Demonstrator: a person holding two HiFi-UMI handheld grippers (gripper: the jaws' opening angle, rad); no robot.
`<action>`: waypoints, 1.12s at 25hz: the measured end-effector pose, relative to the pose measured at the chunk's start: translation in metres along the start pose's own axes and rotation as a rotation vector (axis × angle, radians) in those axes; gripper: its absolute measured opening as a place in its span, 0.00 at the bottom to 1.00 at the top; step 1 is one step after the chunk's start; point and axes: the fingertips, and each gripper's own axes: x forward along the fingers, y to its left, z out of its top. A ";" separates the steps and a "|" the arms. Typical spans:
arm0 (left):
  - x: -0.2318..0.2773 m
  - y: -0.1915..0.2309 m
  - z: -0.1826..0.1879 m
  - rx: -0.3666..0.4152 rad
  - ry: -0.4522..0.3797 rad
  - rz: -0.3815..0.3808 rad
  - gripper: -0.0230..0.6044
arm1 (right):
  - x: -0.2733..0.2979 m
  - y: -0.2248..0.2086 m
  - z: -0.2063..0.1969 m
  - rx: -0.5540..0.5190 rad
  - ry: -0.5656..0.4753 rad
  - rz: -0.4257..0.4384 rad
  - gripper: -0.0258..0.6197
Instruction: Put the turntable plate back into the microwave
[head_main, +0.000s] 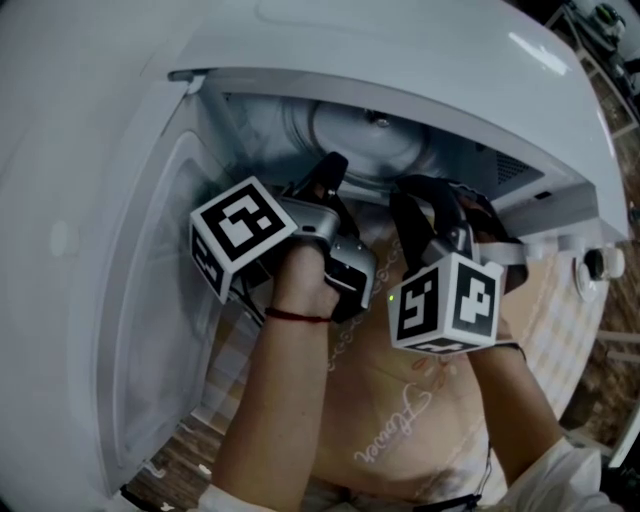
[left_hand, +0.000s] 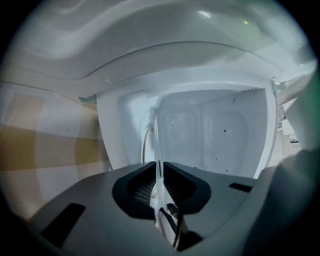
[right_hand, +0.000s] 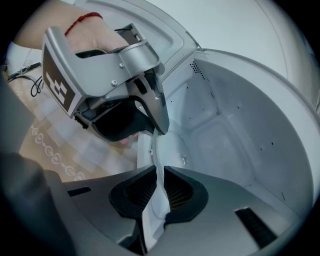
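Both grippers are reaching into the mouth of the white microwave (head_main: 420, 60), whose door (head_main: 140, 300) is swung open to the left of the cavity. The glass turntable plate (head_main: 365, 135) sits just inside the opening, held between the two of them. I can't tell whether it touches the cavity floor.

The left gripper (head_main: 335, 172) has its jaws pinched tight on the plate's rim, which in its own view runs edge-on straight up from between the black pads. The right gripper (head_main: 415, 195) is the same deal, clamped down on the near rim just beside the left one. Its view shows the clear edge curving from its jaws over to the other gripper's tips.

The left hand (head_main: 300, 275) has a red thread (head_main: 296, 317) round the wrist. A beige checked cloth (left_hand: 45, 145) lies in front of the microwave.
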 end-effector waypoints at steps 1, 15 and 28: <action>0.001 0.000 0.001 0.000 -0.004 0.005 0.11 | 0.001 0.000 0.000 0.001 0.001 0.004 0.14; 0.001 0.002 0.005 0.034 -0.005 0.075 0.10 | 0.009 0.003 0.001 -0.044 0.021 0.054 0.14; -0.010 0.011 -0.003 0.048 0.000 0.107 0.10 | 0.016 0.006 -0.001 -0.041 0.033 0.061 0.14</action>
